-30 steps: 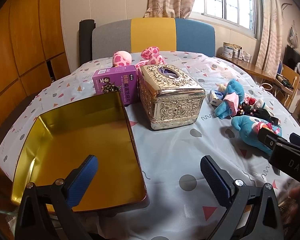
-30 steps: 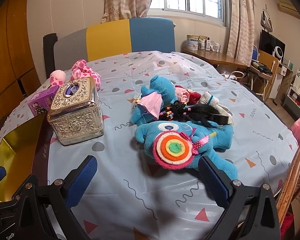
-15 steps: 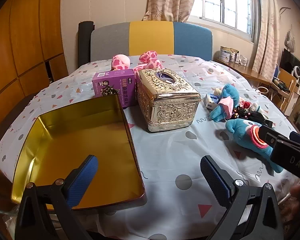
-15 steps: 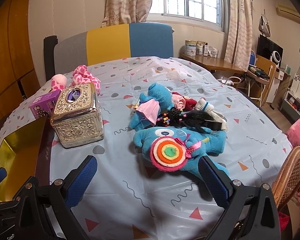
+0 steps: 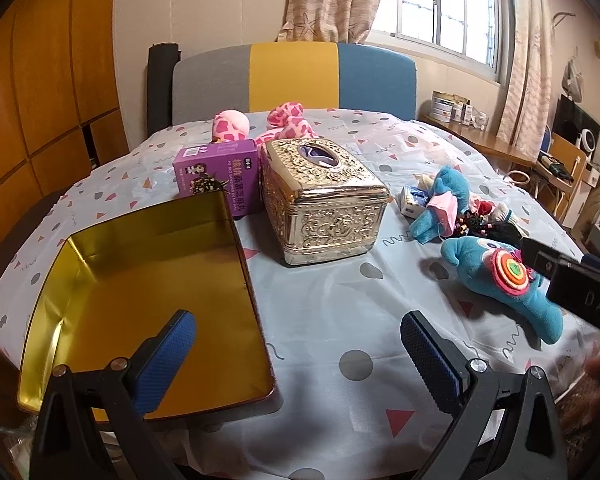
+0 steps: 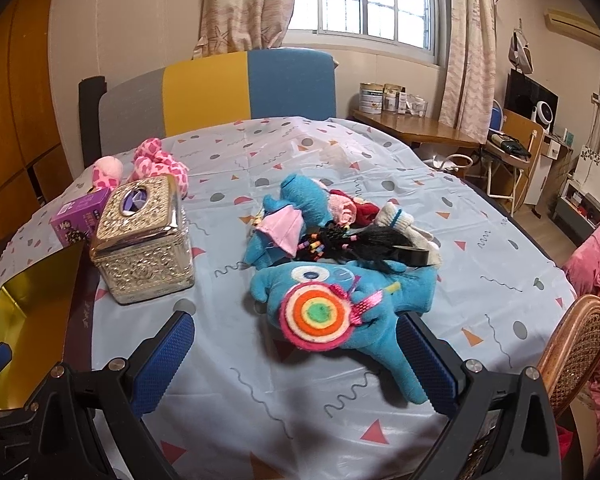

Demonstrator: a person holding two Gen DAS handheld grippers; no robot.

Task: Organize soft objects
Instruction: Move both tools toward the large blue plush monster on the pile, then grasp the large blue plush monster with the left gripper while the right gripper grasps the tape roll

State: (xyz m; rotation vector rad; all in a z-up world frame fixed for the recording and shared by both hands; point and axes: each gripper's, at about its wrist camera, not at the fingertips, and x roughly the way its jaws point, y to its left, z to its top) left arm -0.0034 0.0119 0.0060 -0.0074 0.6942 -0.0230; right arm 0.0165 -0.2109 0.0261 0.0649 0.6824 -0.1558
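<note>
The blue plush (image 6: 340, 304) is lying near the worktop's right edge, touching the pile of other soft toys (image 6: 332, 220) behind it. Both the right gripper (image 6: 296, 364) and left gripper (image 5: 300, 356) are gaping wide, holding nothing. A careless grab risks snagging the black hair piece (image 6: 376, 244), dragging the pile. The plush is sitting between and just ahead of the right jaws.

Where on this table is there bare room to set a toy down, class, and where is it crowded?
Free: the gold tray is empty. Bare cloth also lies between the tray, the ornate tissue box and the blue plush with the rainbow disc, and beyond the toys toward the striped chair back. Crowded: the toy heap behind that plush.
</note>
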